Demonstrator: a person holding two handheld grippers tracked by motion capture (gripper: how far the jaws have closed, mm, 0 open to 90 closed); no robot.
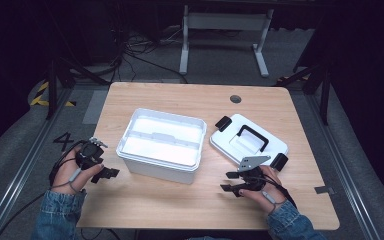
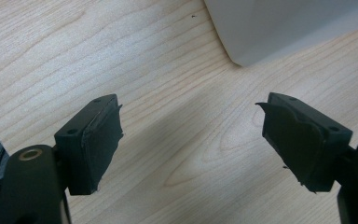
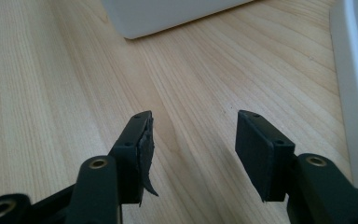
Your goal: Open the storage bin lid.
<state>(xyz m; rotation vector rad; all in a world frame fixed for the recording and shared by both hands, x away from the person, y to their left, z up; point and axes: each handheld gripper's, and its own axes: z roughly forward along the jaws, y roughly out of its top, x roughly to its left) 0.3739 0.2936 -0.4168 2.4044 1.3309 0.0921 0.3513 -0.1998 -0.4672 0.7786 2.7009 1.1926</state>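
Observation:
A white open box (image 1: 161,144) stands in the middle of the wooden table (image 1: 130,205). To its right lies its white lid (image 1: 248,141), with a black handle and black clips. My left gripper (image 1: 111,173) rests low over the table at the box's left front, open, nothing between its jaws; a corner of the box (image 2: 279,28) lies ahead of it. My right gripper (image 1: 228,182) hovers just in front of the lid, open and empty. Ahead of it are the box corner (image 3: 168,14) and the lid's edge (image 3: 356,93).
A round cable hole (image 1: 235,99) sits near the table's far edge. Beyond the table stand a white frame (image 1: 225,30) and cables on the floor. Bare wood stretches along the table's front edge between both hands.

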